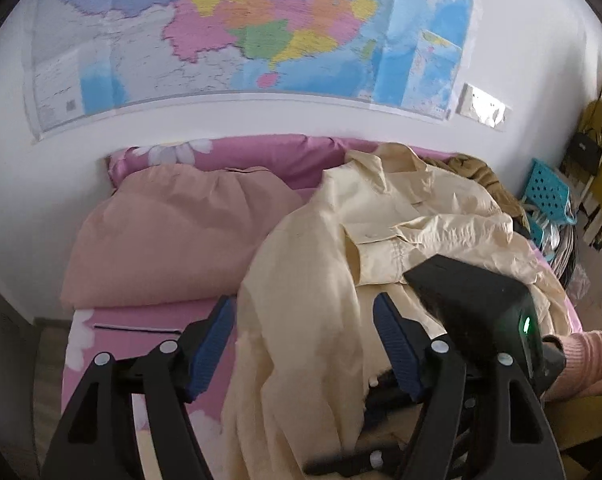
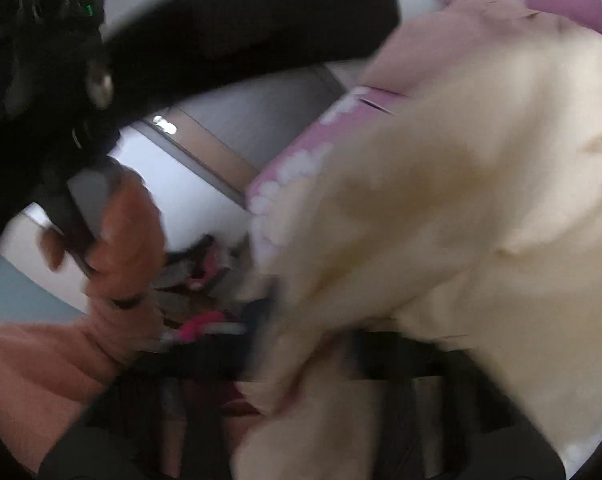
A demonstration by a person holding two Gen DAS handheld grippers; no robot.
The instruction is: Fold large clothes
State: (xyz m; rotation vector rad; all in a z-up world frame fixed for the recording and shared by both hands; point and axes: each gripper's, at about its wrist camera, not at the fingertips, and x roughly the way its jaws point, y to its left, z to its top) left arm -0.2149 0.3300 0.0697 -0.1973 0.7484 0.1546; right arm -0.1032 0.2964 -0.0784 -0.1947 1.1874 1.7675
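One cream jacket (image 1: 341, 240) heaped on pink bed (image 1: 141, 332), map (image 1: 221, 32) behind

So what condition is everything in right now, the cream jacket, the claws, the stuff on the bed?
Cream jacket: crumpled, unfolded, heaped on the bed, hanging over its near edge.
Left claw: open, fabric between its fingers, not pinched.
Right claw: blurred; nearly shut, apparently on jacket fabric.
Pink quilt: folded, lying by the wall.
Brown garment: bunched behind the jacket.
Wall map: hanging flat.
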